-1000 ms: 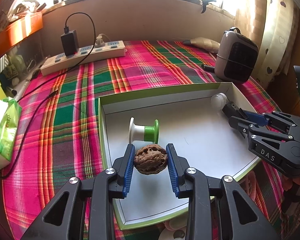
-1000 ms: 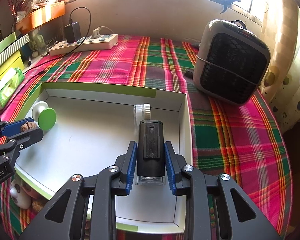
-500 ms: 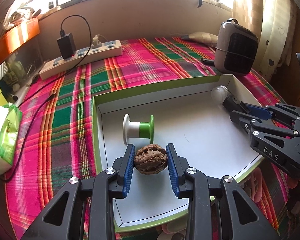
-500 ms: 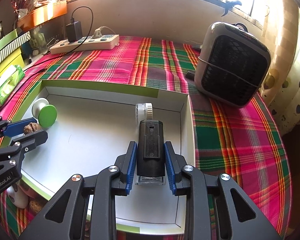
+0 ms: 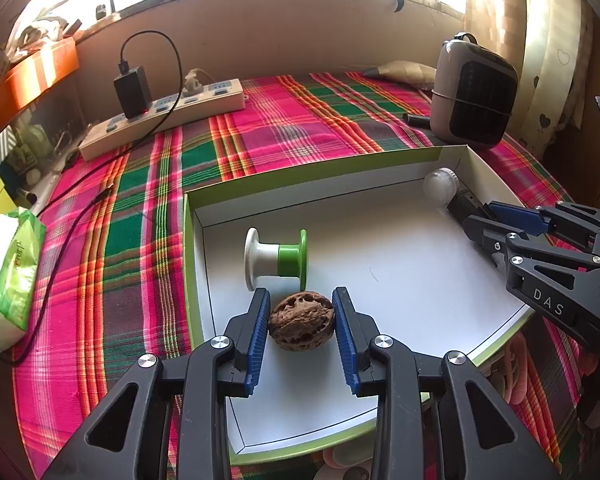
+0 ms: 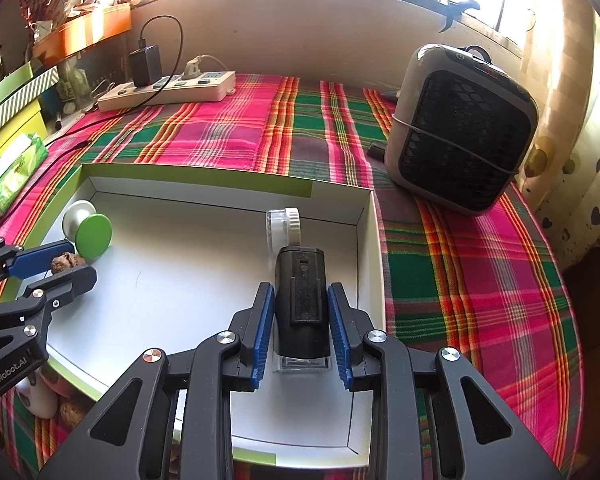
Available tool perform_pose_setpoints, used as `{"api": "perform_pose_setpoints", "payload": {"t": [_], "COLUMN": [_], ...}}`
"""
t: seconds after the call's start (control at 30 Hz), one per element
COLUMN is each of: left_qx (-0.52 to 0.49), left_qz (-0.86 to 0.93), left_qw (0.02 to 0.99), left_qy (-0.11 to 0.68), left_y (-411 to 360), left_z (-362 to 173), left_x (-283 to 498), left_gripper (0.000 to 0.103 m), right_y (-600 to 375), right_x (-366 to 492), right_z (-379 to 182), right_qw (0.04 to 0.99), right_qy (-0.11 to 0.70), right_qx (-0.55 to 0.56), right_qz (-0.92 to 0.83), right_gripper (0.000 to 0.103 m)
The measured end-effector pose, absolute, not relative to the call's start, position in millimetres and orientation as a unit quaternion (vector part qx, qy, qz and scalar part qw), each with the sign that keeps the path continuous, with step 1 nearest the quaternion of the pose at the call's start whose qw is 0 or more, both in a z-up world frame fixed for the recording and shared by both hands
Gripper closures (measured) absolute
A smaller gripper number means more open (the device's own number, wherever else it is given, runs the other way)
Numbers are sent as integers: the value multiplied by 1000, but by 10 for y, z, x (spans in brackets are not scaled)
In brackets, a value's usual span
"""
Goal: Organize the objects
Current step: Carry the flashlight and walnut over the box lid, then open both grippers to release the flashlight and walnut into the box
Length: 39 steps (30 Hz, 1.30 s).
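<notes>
Both grippers loaded over the white box
Left gripper clamps a walnut beside the spool; right gripper clamps a black light; neither grip has changed.

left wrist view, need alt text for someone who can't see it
The left gripper clamps a brown walnut over a shallow white box with green edges, just in front of a white-and-green spool lying inside. At right, the right gripper holds a black device with a clear cap in the box's far corner, all on a plaid cloth.

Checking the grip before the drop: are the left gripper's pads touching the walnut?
Touching. The left wrist view shows both blue pads of the left gripper pressed against the walnut.
</notes>
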<state>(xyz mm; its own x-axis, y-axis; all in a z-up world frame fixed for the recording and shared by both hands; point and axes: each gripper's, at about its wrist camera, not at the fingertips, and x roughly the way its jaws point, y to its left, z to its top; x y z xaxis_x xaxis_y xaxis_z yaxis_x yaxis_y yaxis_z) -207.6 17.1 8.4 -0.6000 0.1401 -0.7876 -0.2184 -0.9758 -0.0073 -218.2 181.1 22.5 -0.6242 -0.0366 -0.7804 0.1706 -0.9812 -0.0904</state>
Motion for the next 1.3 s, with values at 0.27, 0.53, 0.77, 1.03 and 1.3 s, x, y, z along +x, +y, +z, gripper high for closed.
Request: {"api": "perform_pose_setpoints", "payload": {"t": [0.27, 0.53, 0.77, 1.03, 1.3], "left_qx": [-436, -434, -430, -420, -413], "left_qz": [893, 894, 897, 902, 906], "left_qw": [105, 102, 100, 100, 95], "left_qy": [37, 33, 24, 20, 16], "left_y": [164, 145, 100, 65, 17], "left_z": [93, 126, 180, 259, 309], "left_x": [-2076, -2034, -1975, -1868, -1724], "left_gripper": [70, 66, 66, 66, 66], "right_y": [1830, 1830, 1812, 1816, 1823], "right_x": [-2167, -2133, -2077, -1967, -1812], "right_z": [239, 264, 305, 375, 436], "right_qw": [59, 57, 59, 62, 63], "right_qy": [69, 67, 65, 60, 47], "right_qx": [427, 424, 416, 407, 398], "right_qz": [-899, -901, -905, -910, -914], "right_gripper": [74, 68, 59, 59, 59]}}
